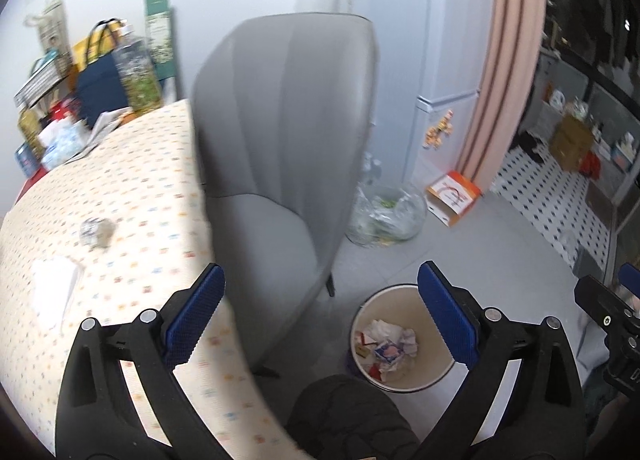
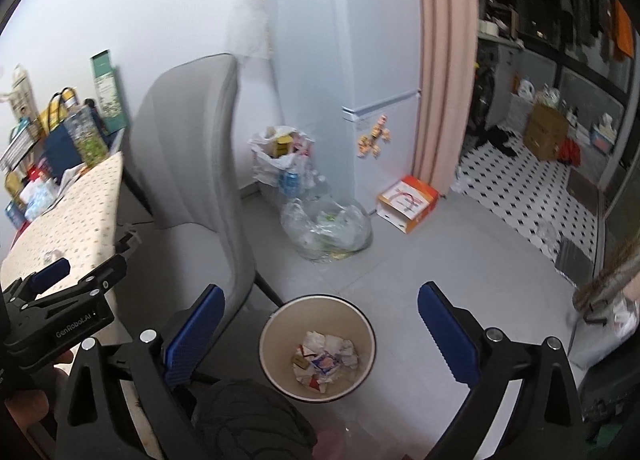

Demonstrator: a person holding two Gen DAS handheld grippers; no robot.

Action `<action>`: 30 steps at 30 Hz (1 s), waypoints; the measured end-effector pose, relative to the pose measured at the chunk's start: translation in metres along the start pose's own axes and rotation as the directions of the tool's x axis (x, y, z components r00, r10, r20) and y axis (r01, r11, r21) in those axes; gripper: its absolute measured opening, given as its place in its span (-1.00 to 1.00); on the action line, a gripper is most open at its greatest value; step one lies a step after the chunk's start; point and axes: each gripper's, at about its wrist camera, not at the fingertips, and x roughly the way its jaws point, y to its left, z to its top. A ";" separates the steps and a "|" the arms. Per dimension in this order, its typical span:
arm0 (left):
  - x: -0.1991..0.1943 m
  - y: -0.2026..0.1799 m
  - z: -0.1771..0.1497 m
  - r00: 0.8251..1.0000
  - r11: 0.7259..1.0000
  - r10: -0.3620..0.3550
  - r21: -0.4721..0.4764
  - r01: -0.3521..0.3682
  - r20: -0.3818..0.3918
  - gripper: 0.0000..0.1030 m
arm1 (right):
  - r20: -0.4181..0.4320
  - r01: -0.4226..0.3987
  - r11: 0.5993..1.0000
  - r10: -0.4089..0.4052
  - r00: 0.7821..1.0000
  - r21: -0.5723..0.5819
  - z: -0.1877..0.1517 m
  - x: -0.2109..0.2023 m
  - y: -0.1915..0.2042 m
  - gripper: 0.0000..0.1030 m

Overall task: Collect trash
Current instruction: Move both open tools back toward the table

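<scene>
A cream trash bin [image 2: 280, 336] stands on the grey floor, holding crumpled paper and wrappers [image 2: 326, 356]. My right gripper [image 2: 320, 290] hangs open above it, nothing between its blue pads. In the left wrist view the bin [image 1: 384, 290] lies low right. My left gripper [image 1: 320, 272] is open and empty, spanning the table's edge and the chair. On the patterned table [image 1: 140, 180] lie a small crumpled scrap [image 1: 96, 232] and a flat white tissue [image 1: 54, 292]. The left gripper [image 2: 88, 260] also shows at the right wrist view's left edge.
A grey chair [image 1: 280, 120] stands between table and bin. A clear plastic bag of bottles [image 2: 326, 232], a white bag [image 2: 276, 156] and an orange box [image 2: 408, 202] sit by the fridge. Bags and boxes crowd the table's far end [image 1: 100, 92]. A dark-clad knee [image 1: 344, 416] is below.
</scene>
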 end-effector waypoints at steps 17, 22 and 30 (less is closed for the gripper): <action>-0.052 0.106 -0.013 0.992 0.981 0.093 -0.179 -0.078 0.080 0.87 | 0.049 -0.094 0.981 0.103 0.993 -0.171 0.001 -0.045 0.104 0.85; -0.061 0.122 -0.017 0.989 0.974 0.112 -0.209 -0.090 0.093 0.87 | 0.059 -0.112 0.972 0.126 0.990 -0.207 0.000 -0.056 0.125 0.85; -0.065 0.158 -0.027 0.985 0.956 0.151 -0.264 -0.125 0.082 0.87 | 0.048 -0.147 0.955 0.164 0.985 -0.257 -0.001 -0.058 0.160 0.85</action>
